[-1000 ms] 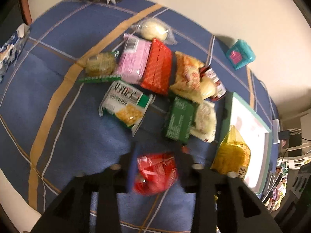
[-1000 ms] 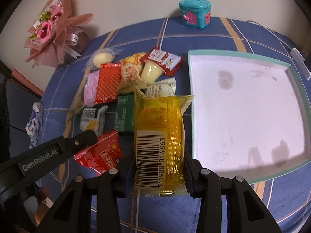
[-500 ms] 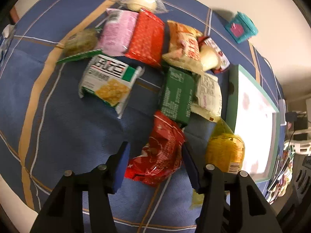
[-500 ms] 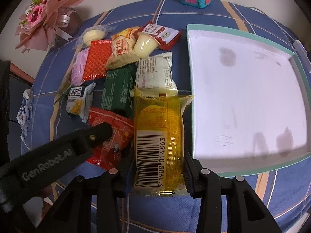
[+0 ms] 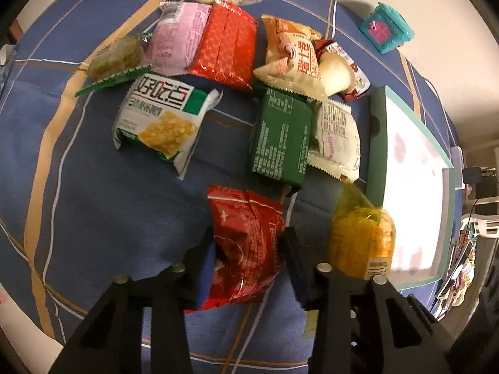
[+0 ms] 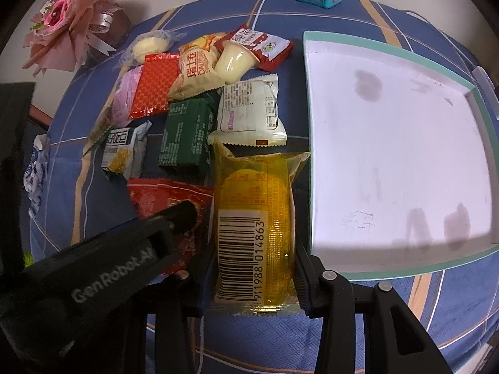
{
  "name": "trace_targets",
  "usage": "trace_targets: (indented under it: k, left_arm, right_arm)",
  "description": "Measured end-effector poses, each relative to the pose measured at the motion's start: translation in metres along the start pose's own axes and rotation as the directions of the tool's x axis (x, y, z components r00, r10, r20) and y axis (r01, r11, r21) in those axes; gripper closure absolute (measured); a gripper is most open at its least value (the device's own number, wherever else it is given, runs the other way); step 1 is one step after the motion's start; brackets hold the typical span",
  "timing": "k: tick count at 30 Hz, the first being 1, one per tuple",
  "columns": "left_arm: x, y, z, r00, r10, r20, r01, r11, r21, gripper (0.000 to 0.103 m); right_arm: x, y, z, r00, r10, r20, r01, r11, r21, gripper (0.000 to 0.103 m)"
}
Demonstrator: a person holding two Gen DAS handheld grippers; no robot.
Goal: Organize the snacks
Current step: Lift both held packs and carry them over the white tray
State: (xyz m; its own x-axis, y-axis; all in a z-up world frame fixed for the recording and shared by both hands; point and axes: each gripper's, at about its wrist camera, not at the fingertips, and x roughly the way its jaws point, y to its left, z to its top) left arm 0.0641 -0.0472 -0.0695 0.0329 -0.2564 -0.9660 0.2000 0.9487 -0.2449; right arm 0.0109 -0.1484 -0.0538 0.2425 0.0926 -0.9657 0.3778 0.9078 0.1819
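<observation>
Left claw pinches the red packet; right claw grips the yellow packet, just left of the tray edge, mid-frame.

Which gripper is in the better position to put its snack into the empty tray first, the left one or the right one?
Probably the right. The right gripper already clamps the yellow packet directly beside the tray rim. The left gripper is around the red packet, farther from the tray, with the yellow packet between.

bouquet cropped, red packet half-hidden
</observation>
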Motion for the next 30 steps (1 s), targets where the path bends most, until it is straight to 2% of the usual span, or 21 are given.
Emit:
trace_targets:
  k: [9, 15, 25, 30]
  left_arm:
    - [-0.021, 0.034, 0.009, 0.998, 0.034, 0.049, -0.03, 0.997, -0.075, 0.066]
    - [-0.042, 0.049, 0.01, 0.995, 0.007, 0.1, 0.003, 0.995, -0.098, 0.067]
    - [-0.087, 0.034, 0.01, 0.974, -0.048, 0.221, 0.066, 0.995, -0.071, 0.067]
    - [-0.084, 0.005, 0.008, 0.969, -0.079, 0.234, 0.082, 0.997, -0.002, 0.067]
  right_arm:
    - [0.002, 0.0, 0.003, 1.0, -0.001, -0.003, 0.001, 1.0, -0.004, 0.058]
    - [-0.004, 0.0, 0.005, 1.0, 0.006, 0.013, -0.006, 1.0, 0.0, 0.059]
    - [-0.03, -0.008, 0.01, 0.995, 0.041, 0.09, -0.043, 0.999, 0.017, 0.059]
    - [-0.042, -0.038, 0.012, 0.993, -0.01, 0.119, -0.002, 0.995, 0.097, 0.059]
